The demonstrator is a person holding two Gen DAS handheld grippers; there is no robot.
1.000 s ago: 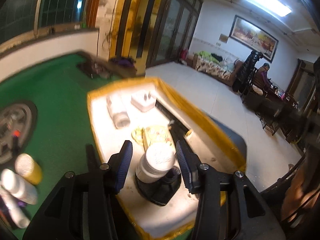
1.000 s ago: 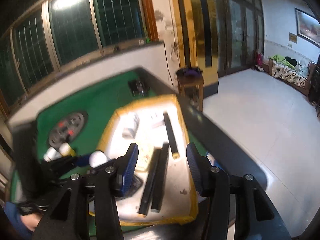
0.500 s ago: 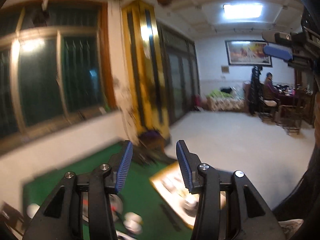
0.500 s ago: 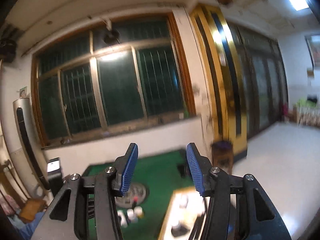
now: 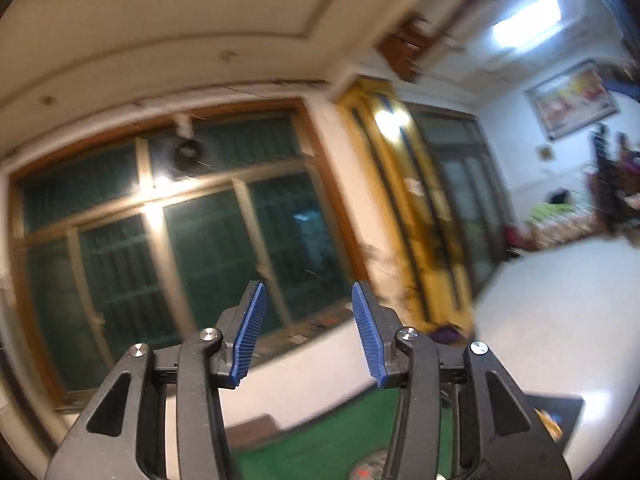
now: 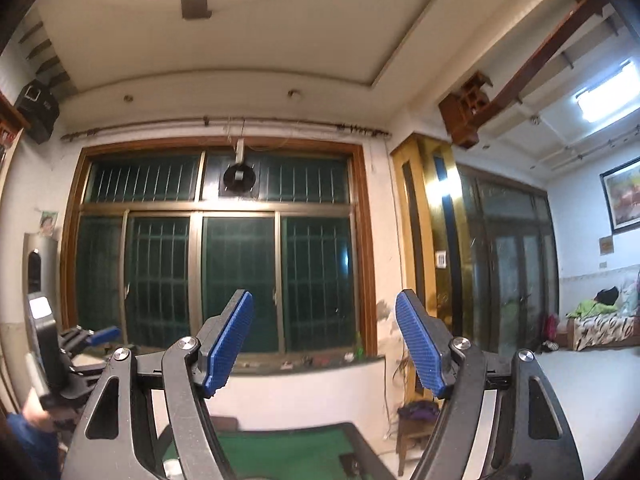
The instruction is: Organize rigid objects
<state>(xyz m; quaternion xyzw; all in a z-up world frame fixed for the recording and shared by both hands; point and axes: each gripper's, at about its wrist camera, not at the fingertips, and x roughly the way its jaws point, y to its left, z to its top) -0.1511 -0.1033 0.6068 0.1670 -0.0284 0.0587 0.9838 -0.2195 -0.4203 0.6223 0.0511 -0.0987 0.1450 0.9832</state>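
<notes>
— Rigid objects: where do they sit against my left gripper?

— In your left wrist view, no rigid objects can be made out. Your left gripper (image 5: pixel 308 292) points level at a dark barred window in a brown wooden frame (image 5: pixel 200 240). Its blue ribbed pads (image 5: pixel 248 336) stand partly spread with only air between them. A green felt tabletop (image 5: pixel 312 440) shows low in the picture, under and past the fingers. On it, at the bottom edge, lies a grey round dial with a red spot (image 5: pixel 366 468). To the right, a dark corner with a yellow patch (image 5: pixel 552 426) is too blurred to name.

— And the right one?

— Your right gripper (image 6: pixel 323 300) faces the same window (image 6: pixel 240 272), tilted slightly upward. Its jaws have just been opening and now stand wide, with nothing between the pads (image 6: pixel 228 344). The green tabletop (image 6: pixel 280 452) lies low, below the fingertips. A pale shape (image 6: pixel 172 468) at the bottom edge, behind the near finger, may be one of the objects; I cannot tell. Neither gripper touches it.

— Can you see my other hand there?

— Yes. At the far left, your left gripper (image 6: pixel 100 334) shows one blue pad, held up by your hand (image 6: pixel 34 408) in a blue sleeve (image 6: pixel 28 444), well above the table.
</notes>
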